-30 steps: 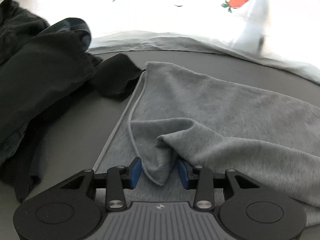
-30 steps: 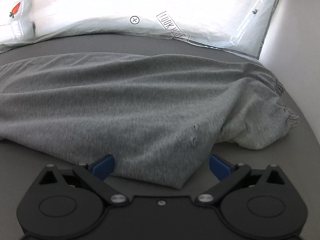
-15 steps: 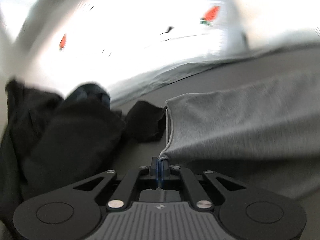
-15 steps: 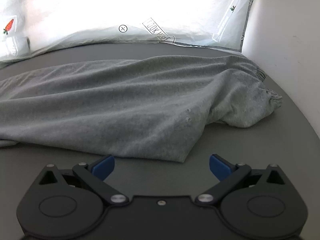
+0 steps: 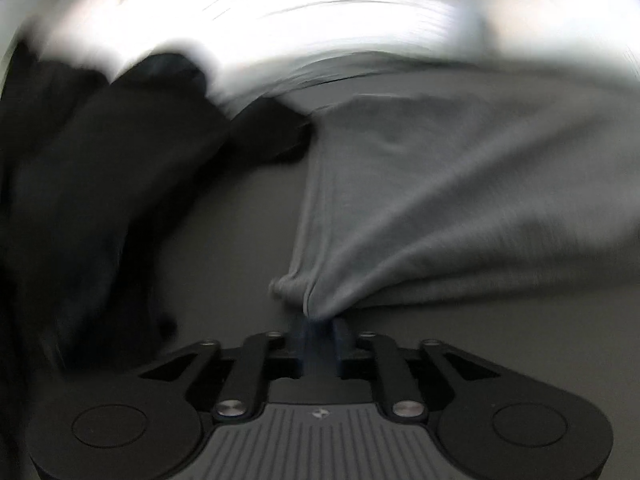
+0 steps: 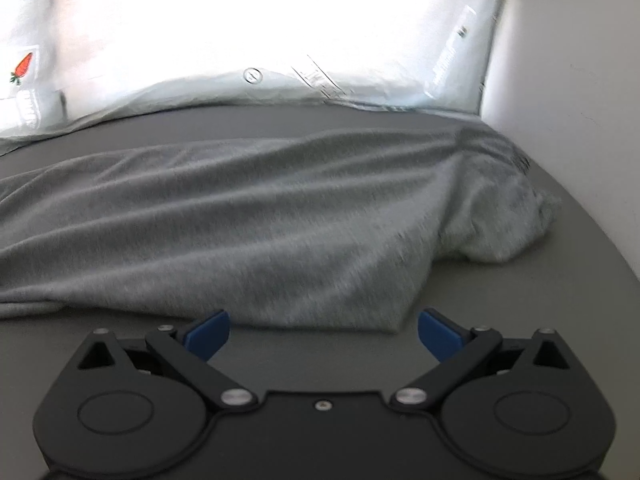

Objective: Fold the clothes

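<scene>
A: Where do we find the grey garment (image 5: 460, 200)?

B: We see it spread on the grey worktop (image 5: 240, 248), wrinkled, with its bunched corner at the near edge, directly in front of the left hand-held gripper (image 5: 320, 334). In the right wrist view the garment (image 6: 240, 232) reaches from the left edge to a crumpled end at the far right.

A: How do we read the left hand-held gripper?

B: The view is blurred. Its jaws have just been opening and stand narrowly parted; the corner lies just beyond the tips, and we cannot tell whether the pads touch it.

A: And the right hand-held gripper (image 6: 323, 332)?

B: Spread wide, holding nothing, just short of the garment's near fold.

A: What else do we note?

B: Dark clothes (image 5: 100, 200) at the left; a white printed sheet (image 6: 280, 40) at the far side.
</scene>
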Tool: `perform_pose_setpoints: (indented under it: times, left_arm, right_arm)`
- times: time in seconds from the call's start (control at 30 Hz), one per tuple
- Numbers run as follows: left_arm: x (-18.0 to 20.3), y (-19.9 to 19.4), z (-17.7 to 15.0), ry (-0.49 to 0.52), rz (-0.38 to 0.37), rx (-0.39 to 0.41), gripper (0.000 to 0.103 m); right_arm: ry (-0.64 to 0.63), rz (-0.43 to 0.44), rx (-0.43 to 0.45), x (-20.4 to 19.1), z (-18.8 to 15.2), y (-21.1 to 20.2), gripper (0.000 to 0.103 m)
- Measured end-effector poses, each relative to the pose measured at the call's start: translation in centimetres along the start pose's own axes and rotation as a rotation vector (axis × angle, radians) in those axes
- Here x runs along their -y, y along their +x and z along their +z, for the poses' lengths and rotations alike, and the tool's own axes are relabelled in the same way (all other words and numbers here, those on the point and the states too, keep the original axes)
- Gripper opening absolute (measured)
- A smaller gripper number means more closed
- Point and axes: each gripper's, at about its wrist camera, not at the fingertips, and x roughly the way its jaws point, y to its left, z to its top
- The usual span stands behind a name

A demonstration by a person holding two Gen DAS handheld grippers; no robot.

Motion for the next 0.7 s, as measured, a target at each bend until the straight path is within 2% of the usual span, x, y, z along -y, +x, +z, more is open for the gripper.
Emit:
perform_pose_setpoints:
  times: [0.03, 0.1, 0.13, 0.17, 0.23, 0.4, 0.47, 0.5, 0.6, 0.63, 0.67, 0.7]
  left_arm:
    - [-1.0, 0.0, 0.2, -0.095, -0.040, -0.008, 0.033]
    - [-2.8, 0.0, 0.5, -0.266, -0.115, -0.013, 0.038]
    - [-3.3, 0.2, 0.5, -0.325, -0.142, -0.015, 0.044]
    - [-3.4, 0.3, 0.4, -0.358, -0.158, -0.017, 0.053]
    - [-3.0, 0.4, 0.4, -0.405, -0.163, -0.021, 0.064]
    - [-2.9, 1.2, -0.2, -0.653, -0.212, -0.008, 0.073]
    - [-2.6, 1.5, 0.0, -0.705, -0.235, -0.006, 0.077]
    - [-2.5, 1.7, 0.1, -0.721, -0.238, -0.005, 0.078]
    - [-1.2, 1.9, 0.7, -0.680, -0.184, 0.003, 0.077]
    - [-0.6, 2.0, 0.9, -0.647, -0.157, 0.003, 0.075]
    - [0.0, 2.0, 1.1, -0.607, -0.124, 0.002, 0.061]
    - [0.7, 2.1, 1.4, -0.563, -0.084, 0.001, 0.053]
  right_arm:
    - [-0.014, 0.014, 0.003, -0.3, 0.4, 0.1, 0.095]
    - [-0.056, 0.051, 0.007, -1.3, 1.5, 0.5, 0.085]
    - [-0.078, 0.068, 0.010, -1.9, 2.0, 0.8, 0.079]
    - [-0.100, 0.079, 0.014, -2.4, 2.5, 1.2, 0.074]
    - [-0.120, 0.108, 0.011, -3.3, 3.5, 2.1, 0.057]
    - [-0.050, 0.185, -0.052, -4.6, 4.9, 5.0, 0.041]
    - [-0.052, 0.180, -0.092, -5.1, 4.5, 6.1, 0.040]
    - [-0.046, 0.180, -0.080, -5.0, 4.2, 6.0, 0.041]
    - [-0.040, 0.183, -0.063, -5.0, 3.7, 5.8, 0.042]
    - [-0.039, 0.185, -0.060, -5.0, 3.6, 5.8, 0.042]
    - [-0.038, 0.185, -0.055, -4.9, 3.5, 5.8, 0.042]
    - [-0.039, 0.183, -0.050, -5.0, 3.4, 5.8, 0.043]
